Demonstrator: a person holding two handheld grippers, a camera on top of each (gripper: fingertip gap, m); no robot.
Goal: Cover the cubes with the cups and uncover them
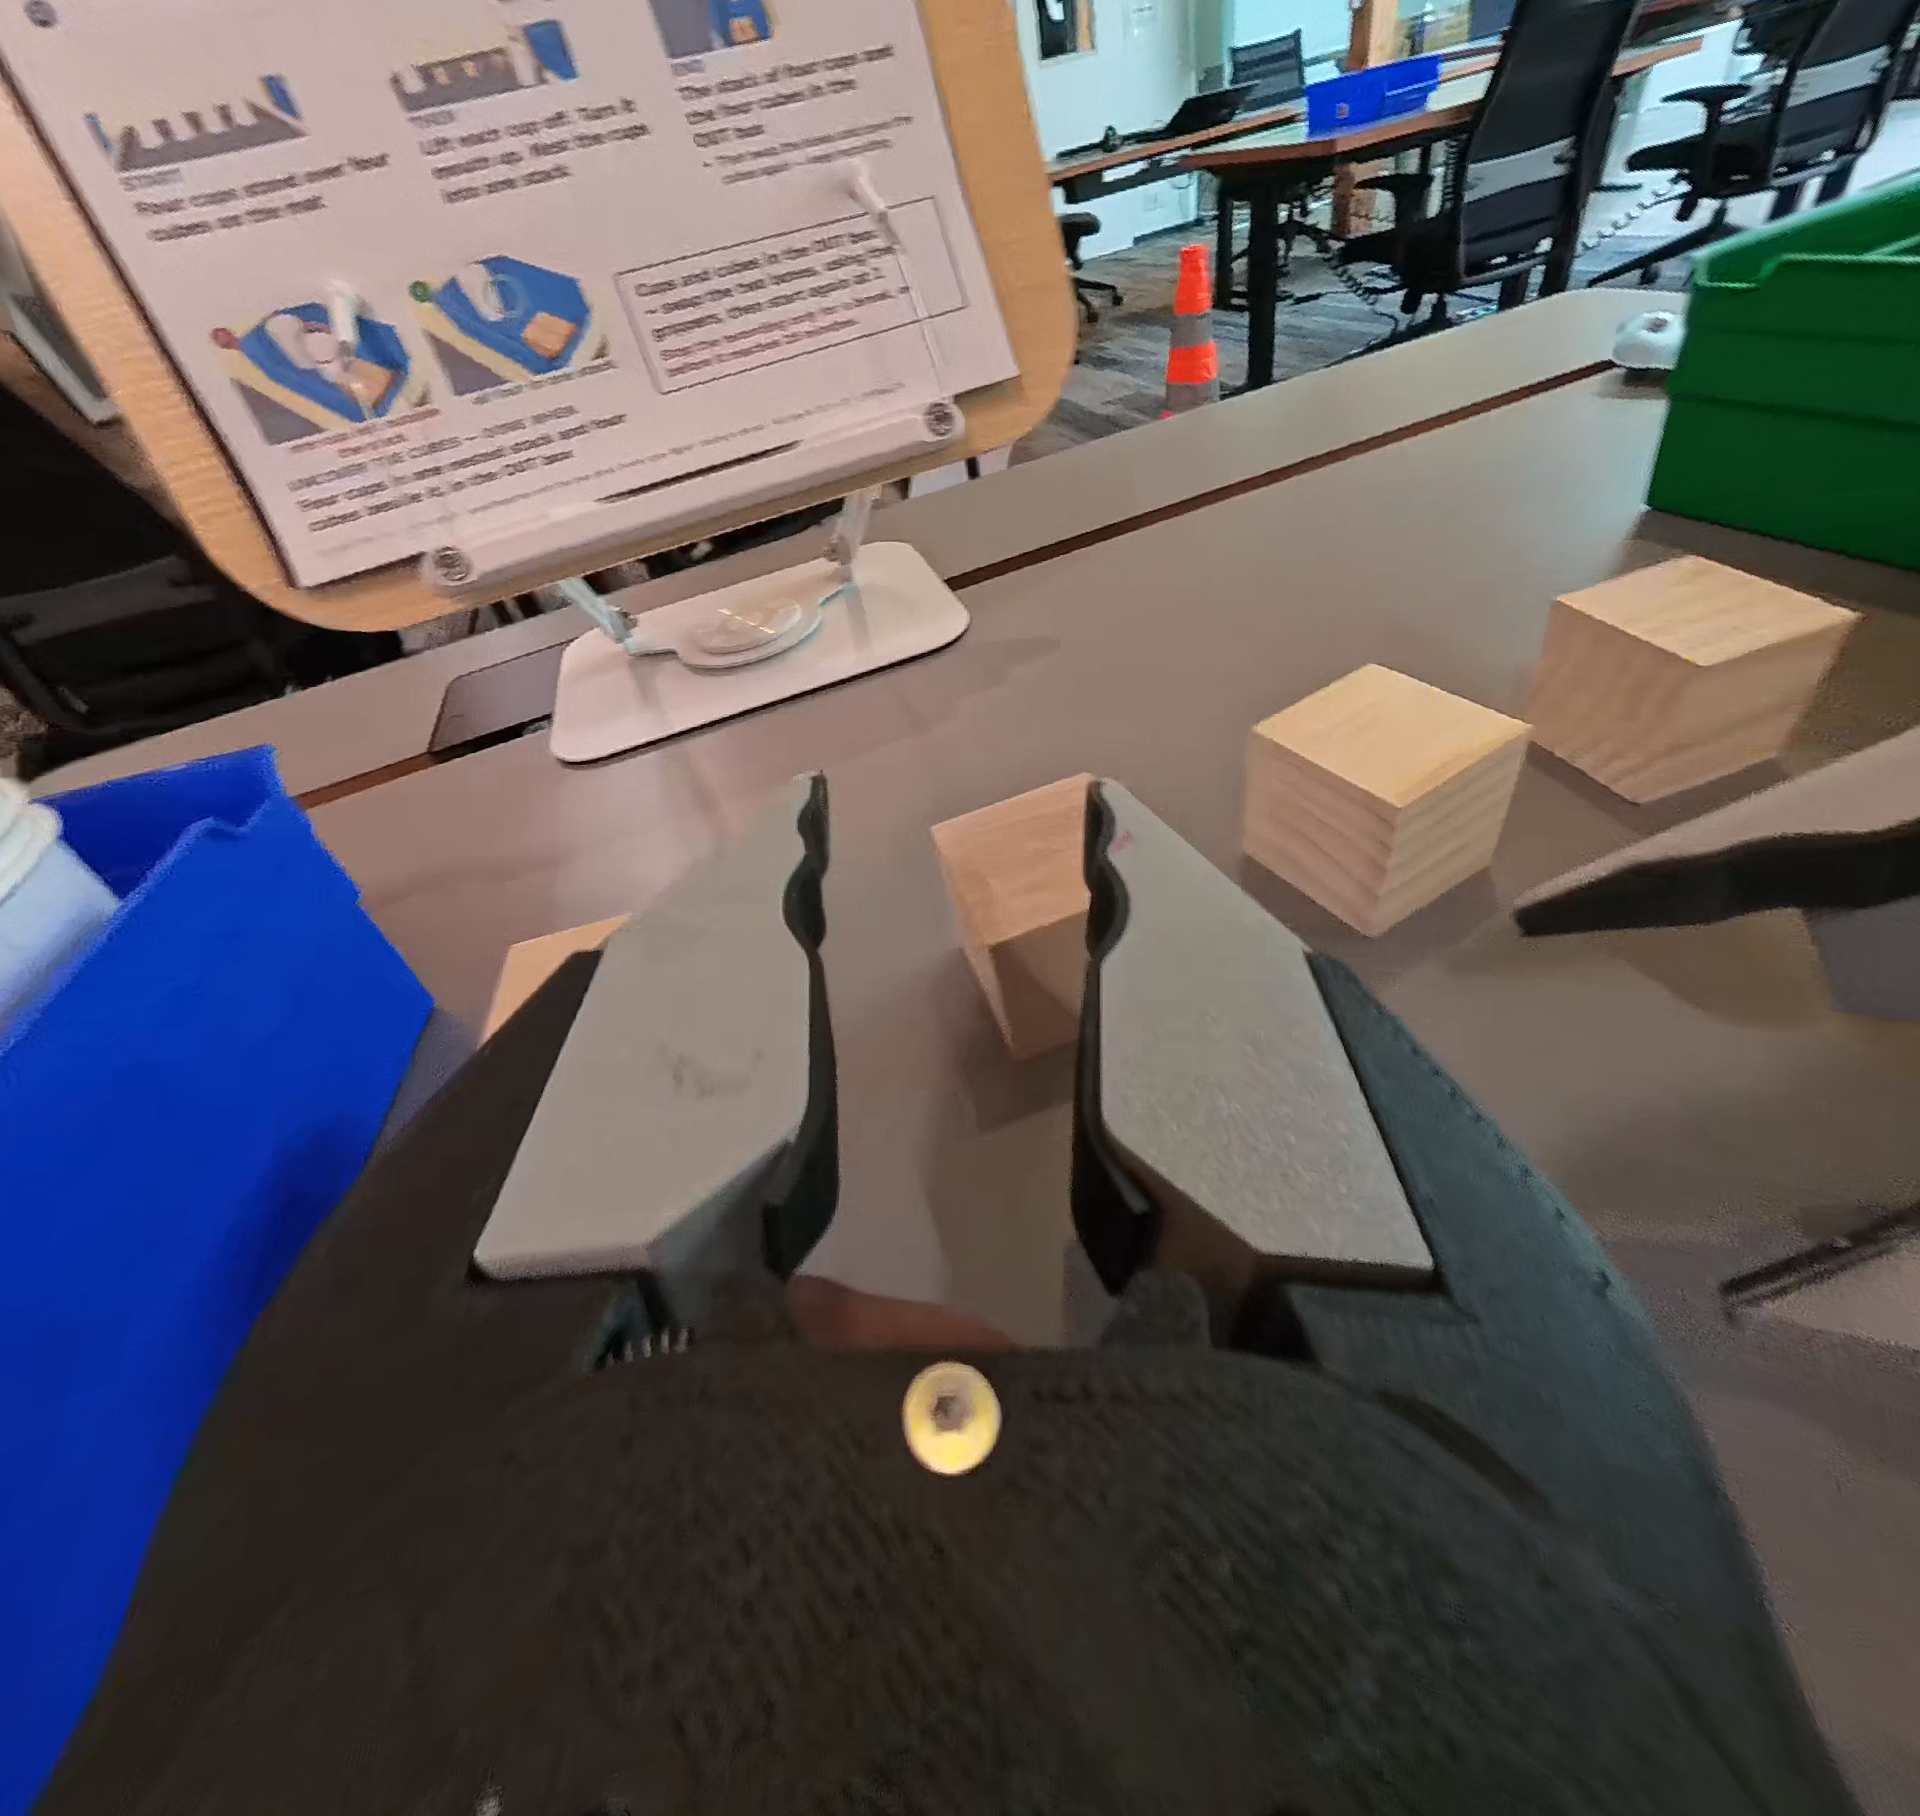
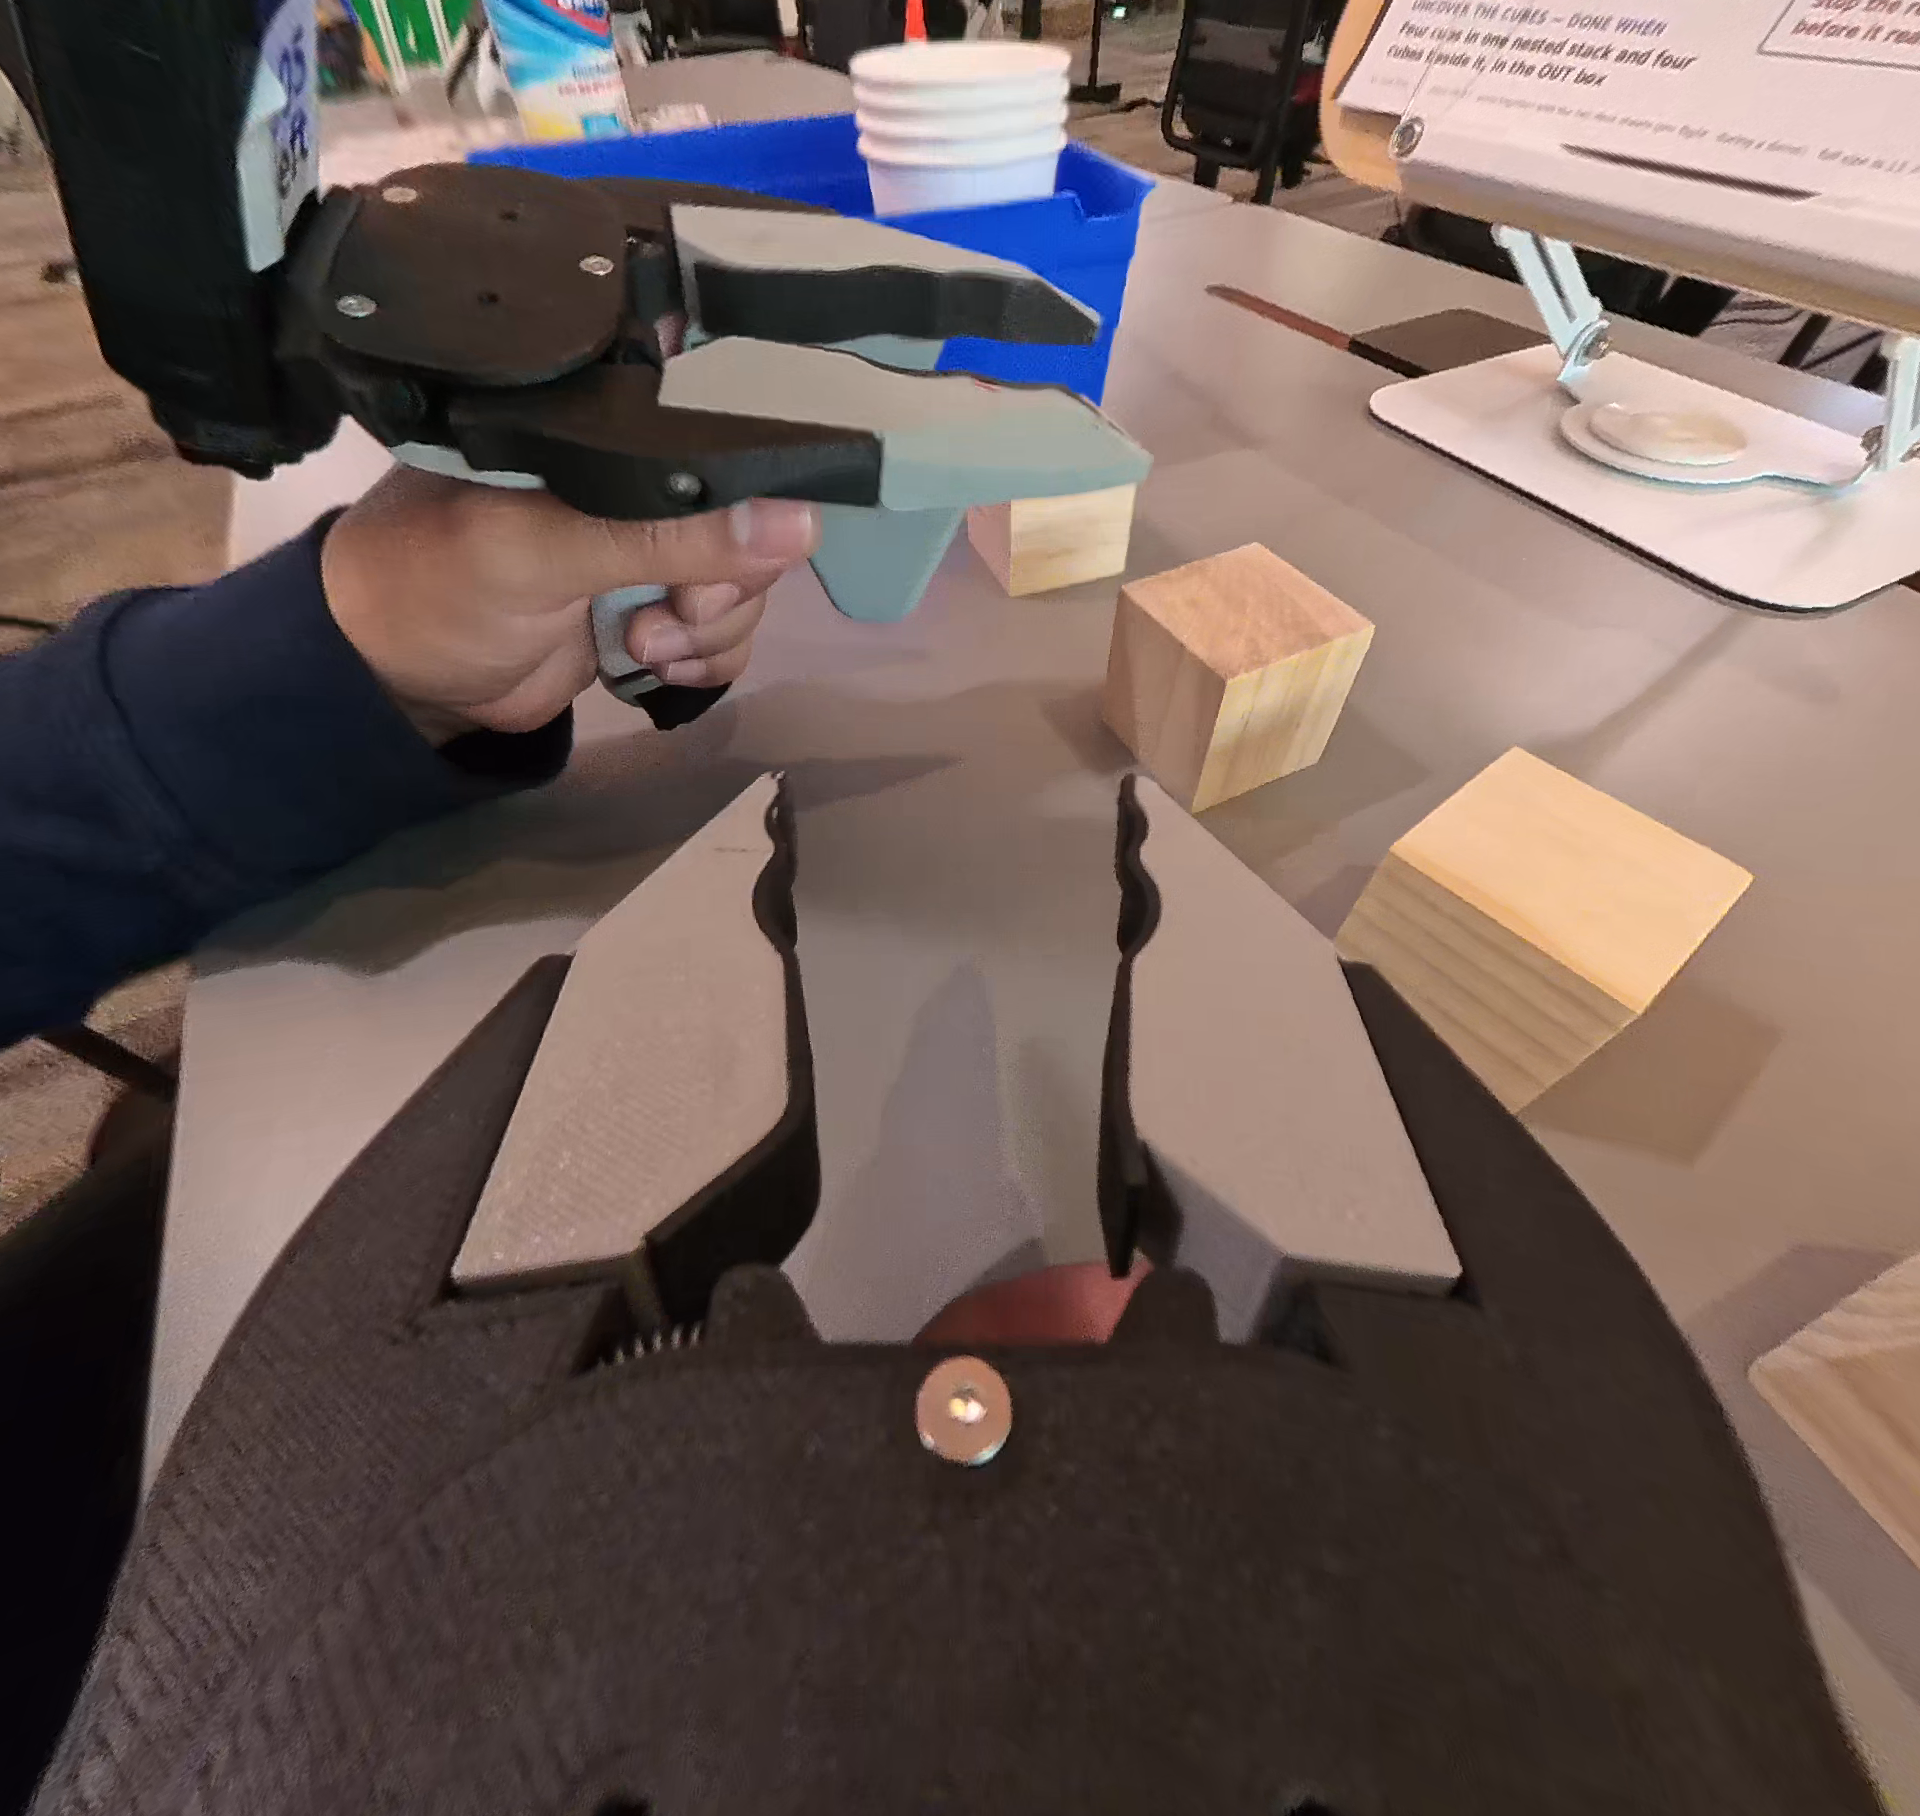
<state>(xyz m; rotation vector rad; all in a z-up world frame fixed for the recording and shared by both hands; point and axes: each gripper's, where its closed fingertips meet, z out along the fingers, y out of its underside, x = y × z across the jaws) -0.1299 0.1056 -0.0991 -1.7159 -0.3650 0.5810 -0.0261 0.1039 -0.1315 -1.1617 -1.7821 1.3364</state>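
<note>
1. The left gripper (image 1: 951, 810), black-bodied with grey fingers, hangs over the table with its jaws apart and nothing between the pads; the right wrist view shows a hand (image 2: 499, 613) in a dark blue sleeve gripping its handle
2. The right gripper (image 2: 951, 810) also stands open and bare above the tabletop
3. Four pale wooden cubes sit uncovered in a row on the smooth grey table (image 1: 1299, 561): one (image 1: 1023, 909) shows just beyond the left gripper's right fingertip, partly hidden by it, a second (image 1: 1382, 795) and third (image 1: 1688, 670) lie farther right, and a fourth (image 1: 540, 966) peeks out behind the left finger
4. A stack of white paper cups (image 2: 961, 130) stands mouth up in a blue plastic bin (image 2: 1039, 239) at the table's left end
5. A green plastic bin (image 1: 1797, 395) sits at the far right
6. A printed instruction sheet on a tan board (image 1: 520, 208) leans on a white stand (image 1: 769, 649) behind the cubes
7. Beyond lies an open office with black chairs (image 1: 1538, 104), long desks and an orange traffic cone (image 1: 1193, 332) on the floor
</note>
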